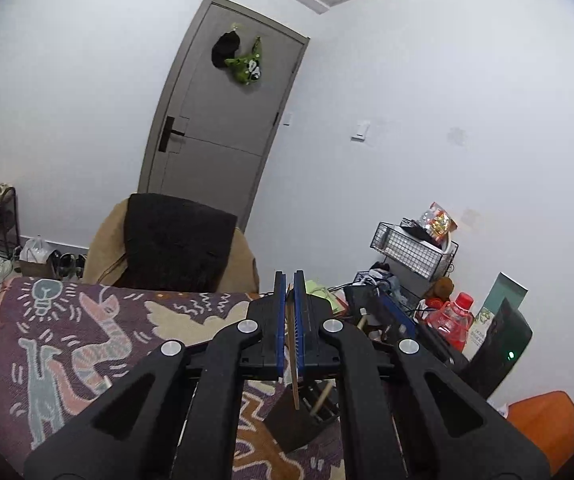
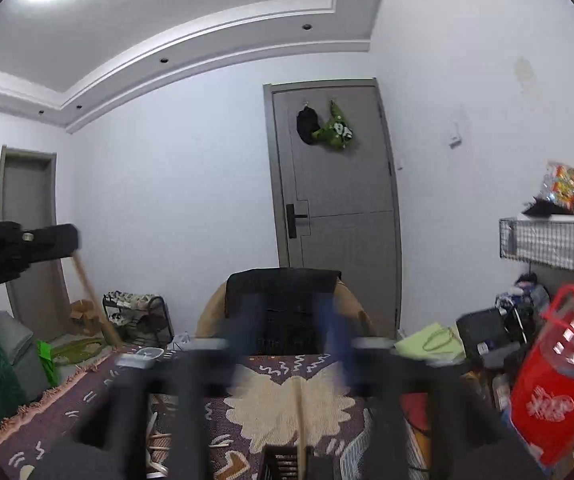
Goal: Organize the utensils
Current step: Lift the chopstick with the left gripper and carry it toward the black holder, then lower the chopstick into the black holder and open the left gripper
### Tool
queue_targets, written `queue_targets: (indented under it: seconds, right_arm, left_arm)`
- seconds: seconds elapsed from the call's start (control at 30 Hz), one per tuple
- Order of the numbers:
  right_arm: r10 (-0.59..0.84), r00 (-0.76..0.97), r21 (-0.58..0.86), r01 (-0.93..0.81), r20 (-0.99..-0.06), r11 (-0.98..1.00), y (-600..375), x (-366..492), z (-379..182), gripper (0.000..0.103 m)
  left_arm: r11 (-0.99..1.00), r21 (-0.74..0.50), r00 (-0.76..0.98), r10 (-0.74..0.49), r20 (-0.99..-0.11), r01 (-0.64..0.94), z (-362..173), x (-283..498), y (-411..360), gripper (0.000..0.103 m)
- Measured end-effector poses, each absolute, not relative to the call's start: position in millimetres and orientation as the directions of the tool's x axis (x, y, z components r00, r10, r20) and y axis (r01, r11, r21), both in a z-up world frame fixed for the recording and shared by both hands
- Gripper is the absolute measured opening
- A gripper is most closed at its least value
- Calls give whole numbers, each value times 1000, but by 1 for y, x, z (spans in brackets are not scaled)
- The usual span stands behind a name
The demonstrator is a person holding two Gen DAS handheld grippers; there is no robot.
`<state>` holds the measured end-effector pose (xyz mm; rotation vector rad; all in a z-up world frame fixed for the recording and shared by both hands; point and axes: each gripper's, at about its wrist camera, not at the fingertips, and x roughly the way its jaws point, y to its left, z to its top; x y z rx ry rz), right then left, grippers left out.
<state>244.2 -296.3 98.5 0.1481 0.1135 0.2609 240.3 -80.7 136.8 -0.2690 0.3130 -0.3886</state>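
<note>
My left gripper (image 1: 290, 280) is shut on a thin wooden utensil (image 1: 294, 376), which hangs down between its blue pads over a dark holder (image 1: 301, 420) with another wooden handle (image 1: 323, 398) in it. The right wrist view shows the left gripper (image 2: 69, 240) at far left, the wooden utensil (image 2: 91, 296) slanting down from it. My right gripper (image 2: 293, 320) is open and blurred, with nothing between its fingers. Below it a wooden handle (image 2: 299, 416) stands in the dark holder (image 2: 283, 462). Loose wooden utensils (image 2: 163, 440) lie on the patterned cloth.
The patterned purple cloth (image 1: 67, 340) covers the table. A chair (image 1: 175, 240) stands behind it, before a grey door (image 1: 223, 100). A red bottle (image 2: 555, 380) stands at right, with a wire basket (image 1: 411, 246) and clutter. A small bowl (image 2: 145, 356) sits at the cloth's far left.
</note>
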Motion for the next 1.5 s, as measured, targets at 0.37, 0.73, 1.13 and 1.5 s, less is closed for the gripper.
queue_targets:
  seconds: [0.37,0.73,1.13,1.5]
  right_arm:
    - [227,941,312,-143,-252,939,-341,212,74,55]
    - [234,883,407,-54,-407,912,-352,192,11,74]
    - [254,859,385,-73,-445,920,-323,170,-13,86]
    - [291,832,340,-133,-472,931,-294,161,-18,89]
  left_arm:
    - [889,-265,856,-440,-271,373,129,260,-124,5]
    - [882,-228,808,-470,-356,412,106,281,-152,39]
    - [903,-257,818,-422,-390,344,71,244,-92,87]
    - [920,-313,830,-358,-427,236,39,205,-29,91]
